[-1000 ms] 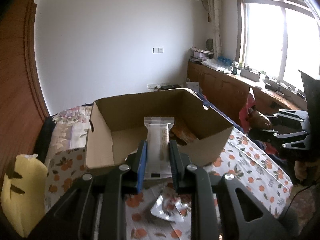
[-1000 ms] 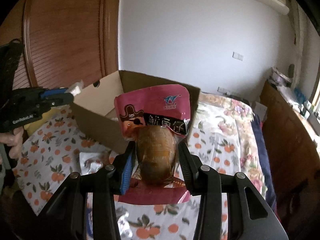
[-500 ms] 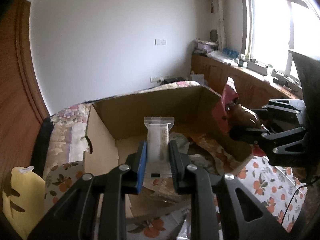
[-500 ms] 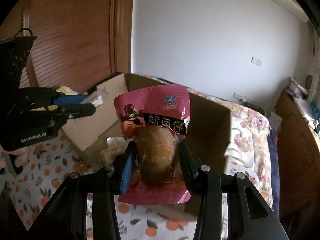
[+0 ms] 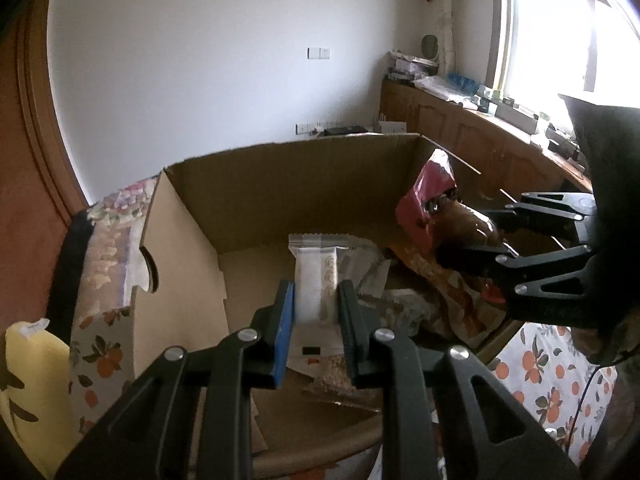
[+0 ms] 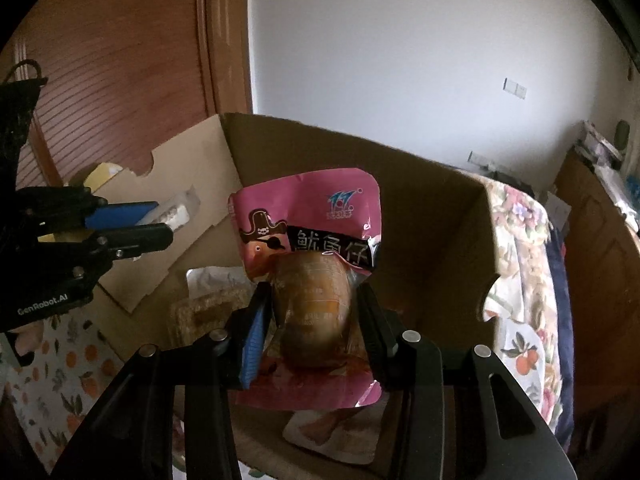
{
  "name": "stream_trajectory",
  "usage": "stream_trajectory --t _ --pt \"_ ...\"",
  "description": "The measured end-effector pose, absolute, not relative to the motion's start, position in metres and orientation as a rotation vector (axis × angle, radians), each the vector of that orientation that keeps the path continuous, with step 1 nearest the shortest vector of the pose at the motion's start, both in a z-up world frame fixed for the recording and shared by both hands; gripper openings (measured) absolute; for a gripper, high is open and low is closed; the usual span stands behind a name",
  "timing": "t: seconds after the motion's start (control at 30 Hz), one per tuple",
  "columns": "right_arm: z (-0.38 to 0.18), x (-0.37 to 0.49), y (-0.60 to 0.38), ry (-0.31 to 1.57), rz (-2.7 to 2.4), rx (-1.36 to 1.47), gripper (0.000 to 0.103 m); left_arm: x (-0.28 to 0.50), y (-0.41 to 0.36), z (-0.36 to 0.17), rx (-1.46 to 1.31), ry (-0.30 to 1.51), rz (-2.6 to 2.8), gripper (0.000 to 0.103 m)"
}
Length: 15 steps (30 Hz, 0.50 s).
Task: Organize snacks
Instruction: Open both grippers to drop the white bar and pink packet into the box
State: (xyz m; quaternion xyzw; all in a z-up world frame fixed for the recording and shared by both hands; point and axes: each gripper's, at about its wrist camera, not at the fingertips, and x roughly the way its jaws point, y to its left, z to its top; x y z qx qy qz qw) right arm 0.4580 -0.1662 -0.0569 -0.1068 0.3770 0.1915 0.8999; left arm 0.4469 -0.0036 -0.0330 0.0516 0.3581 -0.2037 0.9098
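Pink pirate-print snack pouch (image 6: 308, 232), brown bulge inside, over cardboard box (image 6: 420, 216)

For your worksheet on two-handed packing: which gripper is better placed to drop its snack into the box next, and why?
Either, slightly the left gripper: its white bar hangs over the cardboard box's bare floor; the right gripper's pink pouch hangs above other packets.

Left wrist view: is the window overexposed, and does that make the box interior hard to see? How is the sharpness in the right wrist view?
Left wrist view: the window is blown out white, and the cardboard box interior is dim but readable. Right wrist view: the pink snack pouch print is sharp; the edges bend from fisheye distortion.
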Motion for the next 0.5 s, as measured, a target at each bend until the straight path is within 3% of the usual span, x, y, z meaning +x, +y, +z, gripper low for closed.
stream_trajectory --t 0.3,0.37,0.43,0.5 --pt "-0.063 0.459 -0.178 0.800 0.421 -0.171 0.047 0.444 -0.003 -0.038 0.091 0.761 -0.404 0.026" --pt "-0.061 0.456 -0.179 0.788 0.425 -0.170 0.051 0.440 -0.003 -0.038 0.101 0.756 -0.405 0.030" --pt "-0.055 0.453 -0.180 0.774 0.434 -0.152 0.064 0.437 -0.002 -0.036 0.110 0.753 -0.399 0.032" --pt "-0.048 0.448 -0.181 0.764 0.433 -0.143 0.065 0.433 -0.001 -0.033 0.104 0.749 -0.397 0.034"
